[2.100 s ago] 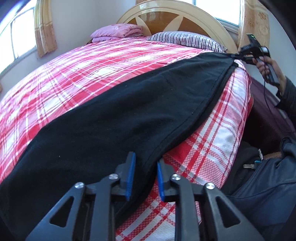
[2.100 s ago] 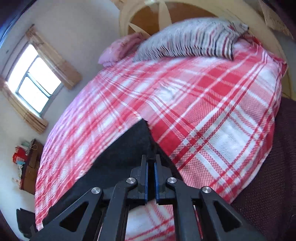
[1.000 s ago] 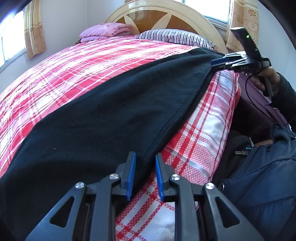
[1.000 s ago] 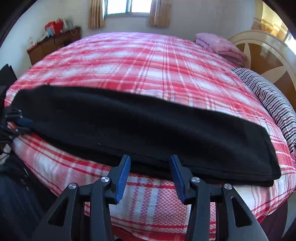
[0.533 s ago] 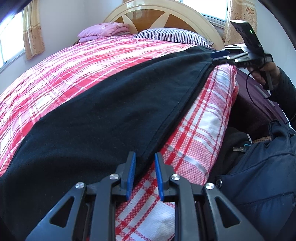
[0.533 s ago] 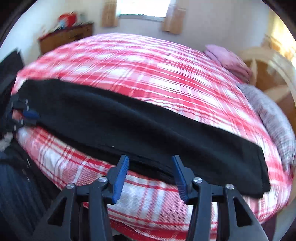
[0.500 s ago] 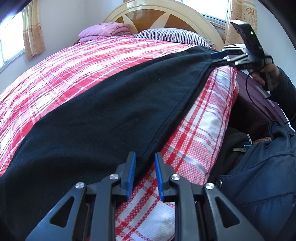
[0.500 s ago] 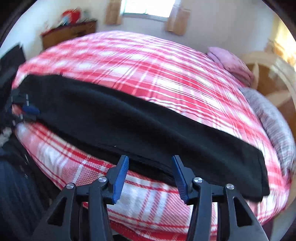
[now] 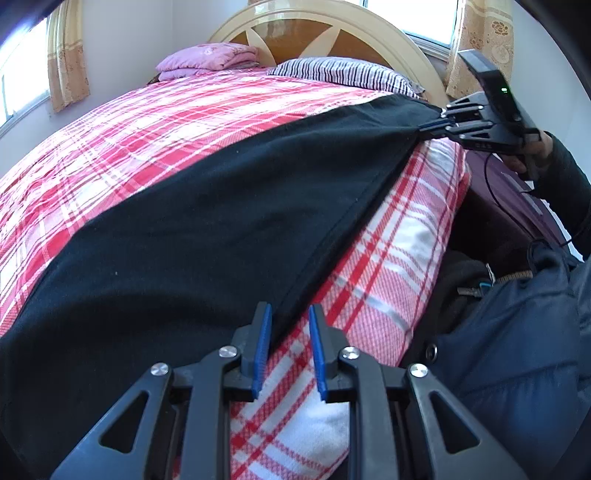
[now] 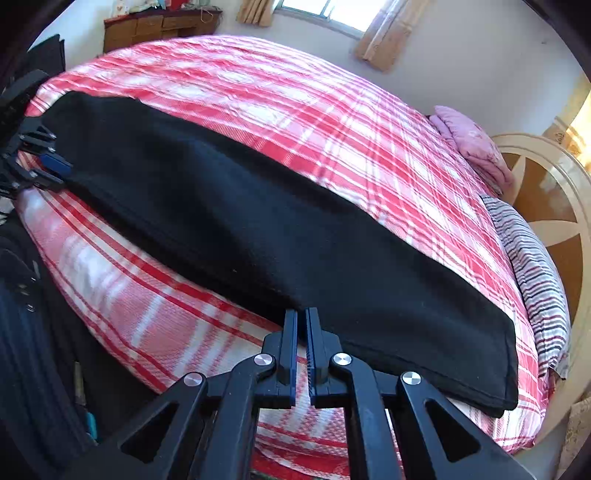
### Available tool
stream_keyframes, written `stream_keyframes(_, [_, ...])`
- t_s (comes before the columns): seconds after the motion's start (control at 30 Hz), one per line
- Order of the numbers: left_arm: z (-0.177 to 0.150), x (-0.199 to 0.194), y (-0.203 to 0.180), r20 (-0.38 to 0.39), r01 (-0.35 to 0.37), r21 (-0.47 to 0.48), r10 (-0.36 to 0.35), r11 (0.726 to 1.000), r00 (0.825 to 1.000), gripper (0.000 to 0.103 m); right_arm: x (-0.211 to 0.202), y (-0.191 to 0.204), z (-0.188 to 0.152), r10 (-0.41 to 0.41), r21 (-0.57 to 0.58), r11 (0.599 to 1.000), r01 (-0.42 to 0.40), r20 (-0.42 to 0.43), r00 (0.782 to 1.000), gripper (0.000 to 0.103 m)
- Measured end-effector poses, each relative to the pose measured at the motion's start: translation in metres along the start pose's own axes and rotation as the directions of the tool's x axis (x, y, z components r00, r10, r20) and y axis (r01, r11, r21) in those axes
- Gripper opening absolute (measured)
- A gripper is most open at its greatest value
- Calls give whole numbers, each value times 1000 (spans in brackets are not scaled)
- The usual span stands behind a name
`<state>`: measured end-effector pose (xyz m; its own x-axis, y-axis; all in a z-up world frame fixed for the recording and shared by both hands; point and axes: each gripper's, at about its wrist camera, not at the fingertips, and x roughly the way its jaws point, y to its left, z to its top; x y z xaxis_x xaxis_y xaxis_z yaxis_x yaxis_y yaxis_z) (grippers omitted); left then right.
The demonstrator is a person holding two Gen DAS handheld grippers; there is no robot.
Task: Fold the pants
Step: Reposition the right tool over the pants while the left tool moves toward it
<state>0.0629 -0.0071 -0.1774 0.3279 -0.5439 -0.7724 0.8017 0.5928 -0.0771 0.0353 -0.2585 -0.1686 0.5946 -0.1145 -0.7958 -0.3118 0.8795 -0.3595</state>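
Black pants (image 9: 207, 221) lie folded lengthwise in a long strip along the near side of a red plaid bed (image 9: 147, 122). My left gripper (image 9: 288, 332) is slightly open, its blue pads straddling the near edge of the pants at one end. My right gripper (image 10: 301, 332) is shut on the near edge of the pants (image 10: 295, 240) close to the other end. The right gripper also shows in the left wrist view (image 9: 439, 123), pinching the far corner. The left gripper shows in the right wrist view (image 10: 51, 164) at the far end of the strip.
A striped pillow (image 9: 340, 74) and a folded pink blanket (image 9: 210, 59) lie by the wooden headboard (image 9: 332, 33). The person's dark blue jacket (image 9: 517, 332) is at the bed's side. A wooden dresser (image 10: 155, 26) stands by the far wall.
My right gripper has closed from wide open onto the near edge of the pants. My left gripper stays in place, slightly open over the pants edge.
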Motion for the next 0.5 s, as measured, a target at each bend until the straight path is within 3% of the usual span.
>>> stream_keyframes(0.1, [-2,-3,1,-5,5,1,-5,1000,1000,23,0,5,1,-27,-39,999,28,28,999,8])
stream_keyframes(0.17, [-3,-7,2,-3,5,-3,-5,1000,1000,23,-6,4,10,4,-10,1000,-3,31,1000,18])
stream_keyframes(0.23, [-5,-9,4,-3,10,-7,-10,1000,1000,23,-18,8,20,34,2,999,-34,92,995,31])
stream_keyframes(0.37, [-8,-11,3,-14,5,3,-4,1000,1000,23,-23,36,38,144,-87,987,-133,144,979,32])
stream_keyframes(0.43, [-9,-13,3,-11,5,2,-5,1000,1000,23,-8,50,42,190,-122,976,-178,93,977,32])
stream_keyframes(0.5, [-10,-19,5,4,0,-5,0,1000,1000,23,22,64,40,230,-144,961,-238,-67,971,32])
